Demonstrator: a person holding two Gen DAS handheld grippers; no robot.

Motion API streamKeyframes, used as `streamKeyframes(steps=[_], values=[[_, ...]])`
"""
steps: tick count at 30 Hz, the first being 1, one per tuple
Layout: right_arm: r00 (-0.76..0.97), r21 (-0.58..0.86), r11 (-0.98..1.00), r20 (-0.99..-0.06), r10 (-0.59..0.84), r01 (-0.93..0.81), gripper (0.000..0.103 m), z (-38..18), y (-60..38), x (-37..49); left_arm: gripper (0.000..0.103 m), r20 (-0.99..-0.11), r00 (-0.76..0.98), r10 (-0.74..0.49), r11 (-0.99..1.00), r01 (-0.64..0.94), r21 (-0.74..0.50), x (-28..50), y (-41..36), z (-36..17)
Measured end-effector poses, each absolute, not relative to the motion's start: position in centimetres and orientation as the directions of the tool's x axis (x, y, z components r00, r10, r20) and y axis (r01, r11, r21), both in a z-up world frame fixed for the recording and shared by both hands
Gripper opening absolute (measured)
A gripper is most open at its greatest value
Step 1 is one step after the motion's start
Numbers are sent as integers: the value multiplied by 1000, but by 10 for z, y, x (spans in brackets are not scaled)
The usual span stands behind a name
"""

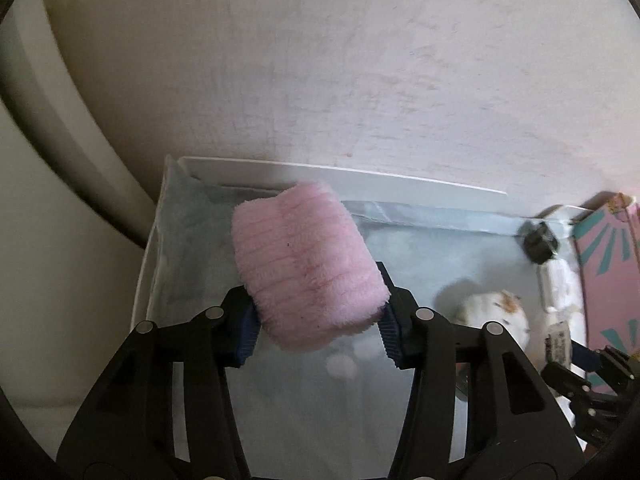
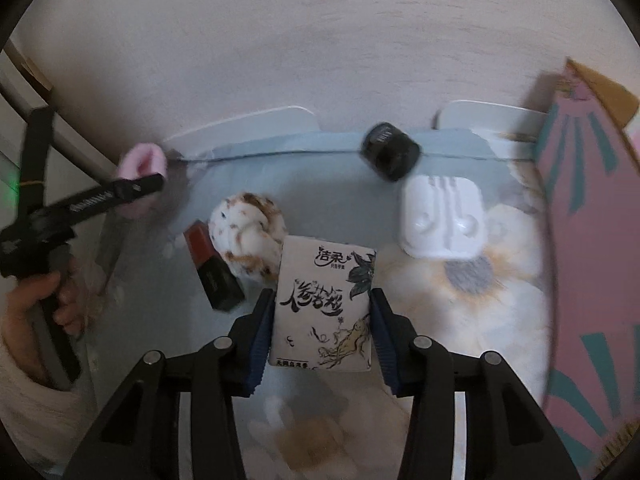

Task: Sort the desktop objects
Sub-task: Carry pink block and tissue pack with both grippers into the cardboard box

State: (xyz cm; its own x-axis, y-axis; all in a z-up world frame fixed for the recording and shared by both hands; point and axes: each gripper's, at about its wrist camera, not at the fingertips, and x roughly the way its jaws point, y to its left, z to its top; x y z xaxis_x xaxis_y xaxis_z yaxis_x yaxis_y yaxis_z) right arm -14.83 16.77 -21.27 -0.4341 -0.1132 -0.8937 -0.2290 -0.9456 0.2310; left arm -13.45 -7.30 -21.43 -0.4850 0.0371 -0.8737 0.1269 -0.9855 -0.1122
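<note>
My left gripper (image 1: 318, 330) is shut on a pink fluffy wristband (image 1: 306, 264) and holds it above the light-blue cloth (image 1: 192, 272). It also shows at the left of the right wrist view (image 2: 142, 178), with the band (image 2: 140, 160) in it. My right gripper (image 2: 320, 340) is shut on a white tissue pack (image 2: 324, 304) with black brush lettering. Beyond it lie a white-and-brown speckled ball (image 2: 248, 236), a dark red-and-black box (image 2: 214, 266), a black cylinder (image 2: 390, 156) and a white plastic case (image 2: 442, 216).
A pink box with teal rays (image 2: 592, 240) stands at the right edge. A white board (image 1: 360, 180) runs along the cloth's far side against a pale wall. The cloth's left edge drops off near a dark curved frame (image 1: 60, 128).
</note>
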Motion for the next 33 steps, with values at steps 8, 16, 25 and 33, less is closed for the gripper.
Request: streamKeyframes(steps=[8,16,25,33], values=[[-458,232,-938,-884,-93,-257,42,-184,181,-125,46,-872,-486,65,-991,71,-114,-108,-53,-187],[-532,236,-943,-843,-79,-233,42,-138,191,-106,46,-840,-531,112,-989,21,-145,-117,-30,-145],[-602,223,-951,-797,-52,-213,42,-95,199,-94,46,-798,-582,157,-986,-46,-160,-119,2,-105],[-624,208,-946,-781,-7,-250,42,-79,223,-75,46,-773,-597,214,-977,-133,-167,-130,49,-88]])
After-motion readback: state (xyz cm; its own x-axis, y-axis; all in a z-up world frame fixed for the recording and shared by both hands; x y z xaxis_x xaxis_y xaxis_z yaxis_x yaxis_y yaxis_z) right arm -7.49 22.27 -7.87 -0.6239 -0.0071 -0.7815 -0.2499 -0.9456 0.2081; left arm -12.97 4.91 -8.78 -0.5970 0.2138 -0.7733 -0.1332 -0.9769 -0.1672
